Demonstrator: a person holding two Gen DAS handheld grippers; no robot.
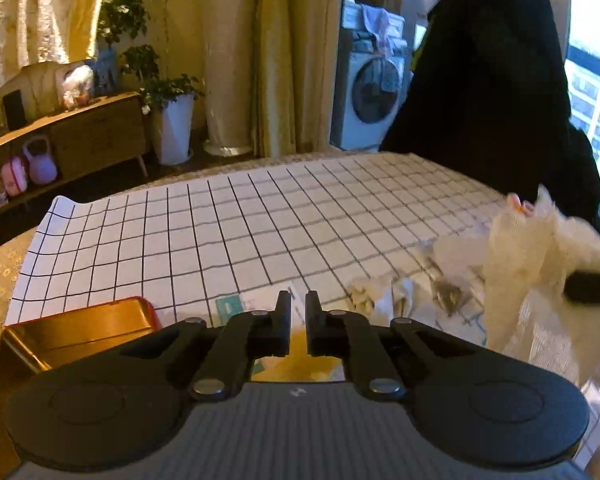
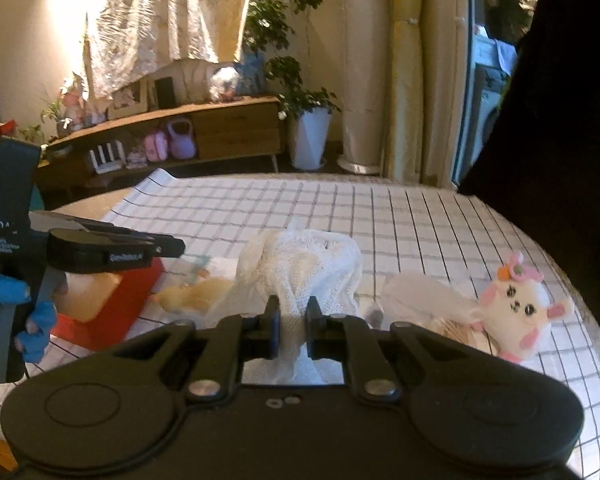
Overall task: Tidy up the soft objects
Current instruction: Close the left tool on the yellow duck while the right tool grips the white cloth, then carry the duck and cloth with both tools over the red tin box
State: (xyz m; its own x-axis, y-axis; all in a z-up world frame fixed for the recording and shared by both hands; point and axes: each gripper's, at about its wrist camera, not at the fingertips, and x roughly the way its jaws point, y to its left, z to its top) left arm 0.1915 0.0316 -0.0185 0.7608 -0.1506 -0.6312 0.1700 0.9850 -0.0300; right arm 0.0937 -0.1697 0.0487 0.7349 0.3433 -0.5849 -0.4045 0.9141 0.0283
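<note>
- Two grippers are at work over the checked tablecloth (image 2: 420,216). The right gripper (image 2: 293,316) has its jaws narrowed onto a bunched white gauze cloth (image 2: 300,256), pinching a gathered neck of it while the rest balloons above and beyond the fingers.
- Left gripper (image 1: 298,308) hovers near the table's near left edge with its jaws drawn almost together; nothing seems to sit between them, though something yellowish lies beneath and I cannot tell what it is.
- Judging from the task, the step in hand is carrying the cloth toward the red box (image 2: 112,300), which sits near and to the left, just beside the left gripper. Keeping the pinch firm on the gathered neck would stop the loose weave slipping; lifting high enough for the trailing hem to clear the small packets (image 1: 444,292) on the table seems wise, since a dragging edge could sweep them along.
- Gauze looks thin, open-woven and limp, so it will likely drape and fold wherever it is set down instead of holding a shape.
- Right of the cloth, a white plush toy (image 2: 520,312) with pink ears and a flower lies on the table, apart from the gripper and apparently still to be sorted.
- Farther left, a pale yellow soft item (image 2: 196,294) rests between the box and the cloth.
</note>
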